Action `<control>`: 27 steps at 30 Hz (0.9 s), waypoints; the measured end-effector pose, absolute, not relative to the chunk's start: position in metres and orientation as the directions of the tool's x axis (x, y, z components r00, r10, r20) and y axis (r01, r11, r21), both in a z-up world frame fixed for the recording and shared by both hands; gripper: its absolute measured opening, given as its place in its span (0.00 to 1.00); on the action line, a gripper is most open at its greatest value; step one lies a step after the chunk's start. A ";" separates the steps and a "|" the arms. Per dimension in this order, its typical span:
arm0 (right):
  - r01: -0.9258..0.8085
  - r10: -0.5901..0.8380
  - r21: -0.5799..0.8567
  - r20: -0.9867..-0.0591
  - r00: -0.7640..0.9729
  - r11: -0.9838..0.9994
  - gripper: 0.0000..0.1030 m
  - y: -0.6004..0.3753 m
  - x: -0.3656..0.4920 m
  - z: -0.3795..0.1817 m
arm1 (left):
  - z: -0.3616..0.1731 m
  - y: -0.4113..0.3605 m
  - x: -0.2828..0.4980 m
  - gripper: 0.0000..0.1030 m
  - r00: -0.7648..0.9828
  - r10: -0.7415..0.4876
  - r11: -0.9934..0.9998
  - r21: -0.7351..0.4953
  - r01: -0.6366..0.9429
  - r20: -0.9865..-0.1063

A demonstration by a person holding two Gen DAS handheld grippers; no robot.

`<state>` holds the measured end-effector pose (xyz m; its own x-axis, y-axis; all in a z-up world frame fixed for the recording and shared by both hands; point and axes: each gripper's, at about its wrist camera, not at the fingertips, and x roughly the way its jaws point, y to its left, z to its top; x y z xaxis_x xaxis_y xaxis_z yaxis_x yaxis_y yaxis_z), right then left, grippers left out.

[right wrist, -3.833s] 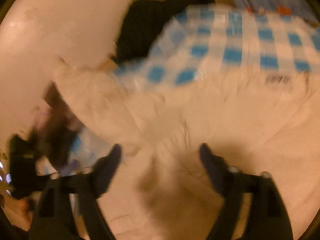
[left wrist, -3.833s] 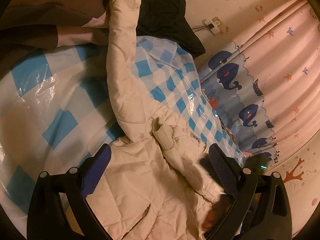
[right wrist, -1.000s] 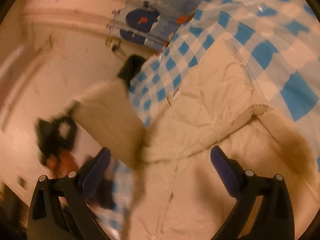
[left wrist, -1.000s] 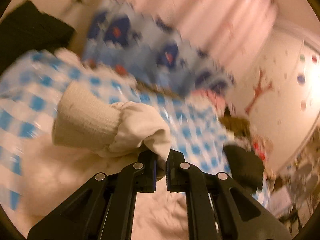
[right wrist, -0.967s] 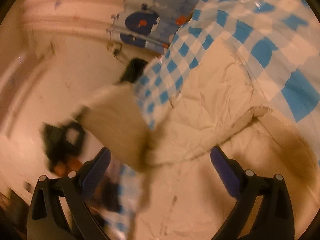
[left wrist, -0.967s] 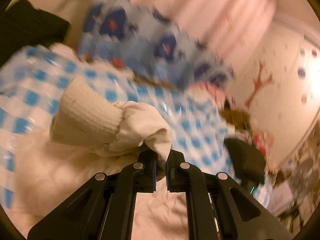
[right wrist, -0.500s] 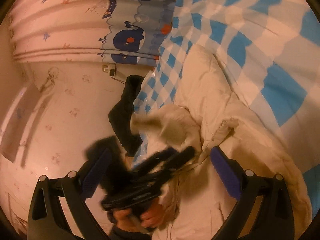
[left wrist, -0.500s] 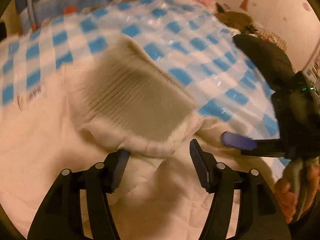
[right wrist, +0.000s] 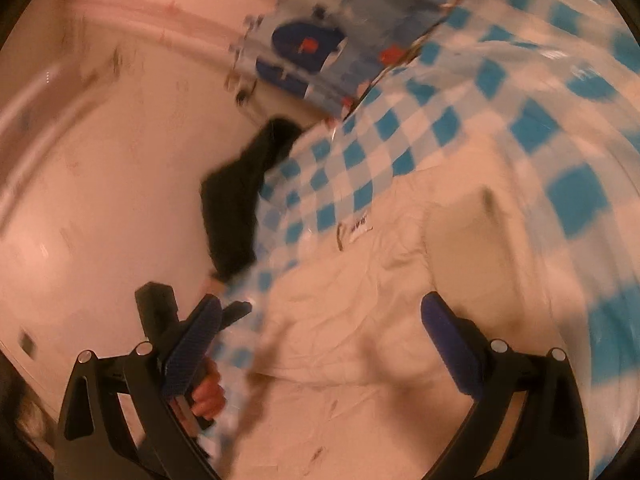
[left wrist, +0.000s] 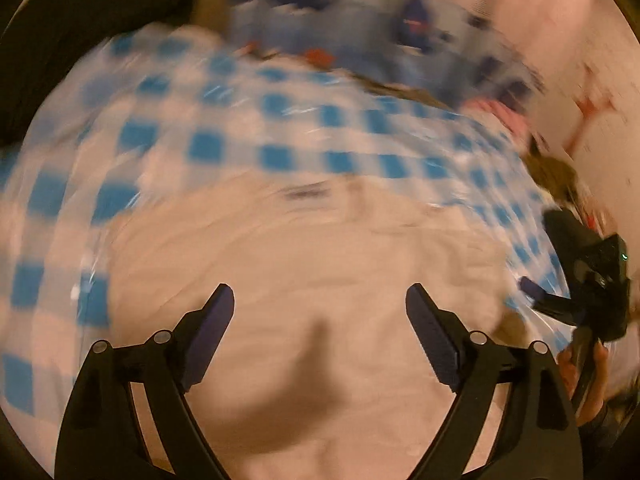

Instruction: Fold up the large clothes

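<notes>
A cream padded jacket (left wrist: 312, 264) lies spread on a blue-and-white checked sheet (left wrist: 208, 148); it also shows in the right wrist view (right wrist: 360, 308). Its sleeve with a ribbed cuff (right wrist: 464, 236) lies folded across the body. My left gripper (left wrist: 320, 308) is open and empty just above the jacket. My right gripper (right wrist: 320, 320) is open and empty over the jacket's lower part. The right gripper appears at the right edge of the left wrist view (left wrist: 592, 292), and the left gripper at lower left of the right wrist view (right wrist: 180, 320). Both views are blurred by motion.
A dark garment (right wrist: 244, 196) hangs off the sheet's far edge against the wall. A curtain with blue whales (right wrist: 320, 48) hangs behind the bed, and also shows in the left wrist view (left wrist: 360, 12). A pink and brown heap (left wrist: 532, 148) lies at the far right.
My left gripper was shut on the sleeve cuff, carried it over the jacket, then opened and let it go. It has now pulled back. The right gripper stayed open.
</notes>
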<state>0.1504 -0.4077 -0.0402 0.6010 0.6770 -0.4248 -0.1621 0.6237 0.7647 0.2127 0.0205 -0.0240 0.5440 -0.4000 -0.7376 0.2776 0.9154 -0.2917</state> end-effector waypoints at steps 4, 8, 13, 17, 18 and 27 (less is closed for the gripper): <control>0.003 0.643 0.741 -0.584 0.496 0.671 0.91 -0.400 0.186 -0.104 | -0.101 0.043 0.234 0.81 0.450 -0.339 0.940 -0.275 0.204 -0.826; -0.018 0.655 0.752 -0.561 0.506 0.659 0.90 -0.410 0.173 -0.079 | -0.090 0.026 0.228 0.81 0.454 -0.235 0.962 -0.140 0.233 -0.860; -0.133 0.613 0.649 -0.602 0.511 0.749 0.93 -0.439 0.080 -0.018 | -0.019 0.066 0.148 0.82 0.491 -0.337 0.936 -0.232 0.264 -0.803; -0.090 0.651 0.680 -0.644 0.402 0.728 0.93 -0.478 -0.019 -0.046 | -0.006 0.119 0.051 0.88 0.470 -0.408 0.913 -0.345 0.218 -0.783; -0.059 0.655 0.688 -0.655 0.377 0.723 0.93 -0.486 -0.040 -0.057 | -0.012 0.131 0.031 0.87 0.458 -0.413 0.911 -0.366 0.192 -0.787; 0.012 0.673 0.718 -0.657 0.338 0.695 0.93 -0.506 -0.128 -0.081 | -0.072 0.190 -0.092 0.87 0.412 -0.495 0.825 -0.563 -0.055 -0.765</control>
<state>-0.1281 -0.5061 -0.0814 0.3379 0.6735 -0.6575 0.0118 0.6955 0.7185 -0.0919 0.1902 -0.0723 0.4121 -0.4945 -0.7653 -0.0551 0.8248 -0.5627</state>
